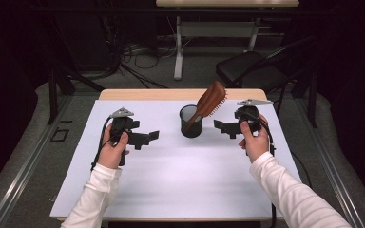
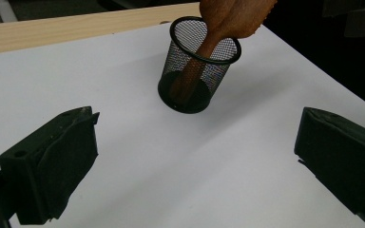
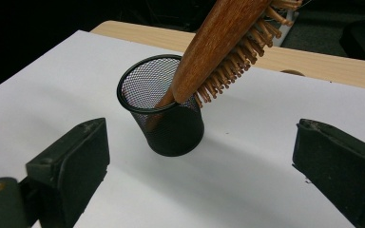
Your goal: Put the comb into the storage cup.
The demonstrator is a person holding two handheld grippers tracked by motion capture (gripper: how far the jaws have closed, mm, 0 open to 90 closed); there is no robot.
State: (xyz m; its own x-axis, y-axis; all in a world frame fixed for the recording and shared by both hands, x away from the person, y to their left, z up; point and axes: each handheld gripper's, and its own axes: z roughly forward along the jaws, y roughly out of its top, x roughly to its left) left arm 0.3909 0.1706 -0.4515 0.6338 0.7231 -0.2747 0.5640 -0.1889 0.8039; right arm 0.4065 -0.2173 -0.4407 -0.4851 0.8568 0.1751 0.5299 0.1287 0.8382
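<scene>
A black mesh cup stands upright on the white sheet near the table's far middle. A brown wooden hairbrush rests in it handle down, its head leaning out to the right, bristles facing right. My left gripper hovers left of the cup, open with nothing between its jaws. My right gripper is to the right of the cup, open and empty too. The left gripper view shows the cup and the brush handle ahead. In the right gripper view the cup and hairbrush sit close in front.
The white sheet covers most of a wooden table, whose bare edge shows at the back. A black chair stands behind the table at the right, and a desk leg with cables stands on the floor beyond.
</scene>
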